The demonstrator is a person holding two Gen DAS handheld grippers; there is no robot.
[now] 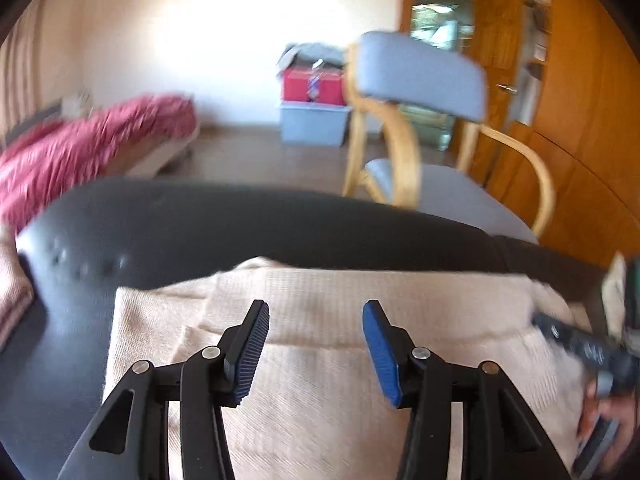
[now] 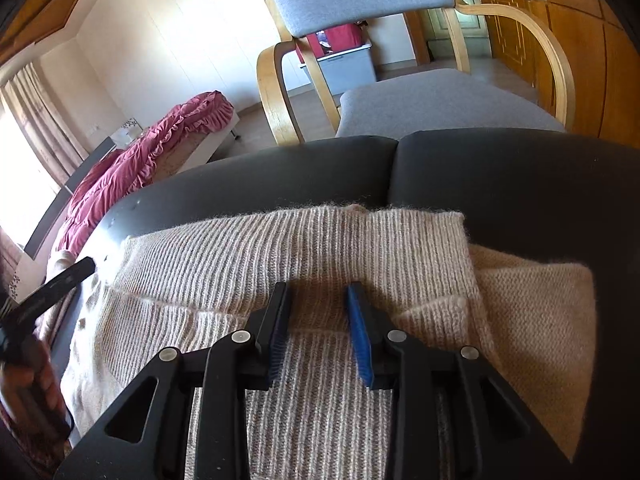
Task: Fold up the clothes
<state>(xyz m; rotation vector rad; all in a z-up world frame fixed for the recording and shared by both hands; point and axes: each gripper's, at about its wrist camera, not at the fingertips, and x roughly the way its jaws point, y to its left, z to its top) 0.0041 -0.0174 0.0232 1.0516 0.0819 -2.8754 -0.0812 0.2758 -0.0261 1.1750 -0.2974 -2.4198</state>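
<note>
A cream knit sweater (image 1: 320, 420) lies partly folded on the dark table (image 1: 200, 220). My left gripper (image 1: 316, 308) hovers over it, open, with only cloth beneath the blue pads. At the right edge of the left wrist view a hand holds the right gripper (image 1: 580, 344) low over the sweater's side. In the right wrist view the ribbed sweater (image 2: 240, 264) shows a smoother folded part (image 2: 532, 312) at the right. My right gripper (image 2: 318, 288) stands just above the cloth, jaws partly apart and nothing pinched between them. The left gripper (image 2: 52, 284) shows at the left edge.
Beyond the table's (image 2: 500, 184) far edge stands a chair (image 1: 420, 76) with grey cushions and curved wooden arms. A bed with a red cover (image 2: 152, 148) lies at the left. Red and grey boxes (image 1: 312, 108) sit by the wall, and wooden cabinets (image 1: 580, 120) line the right.
</note>
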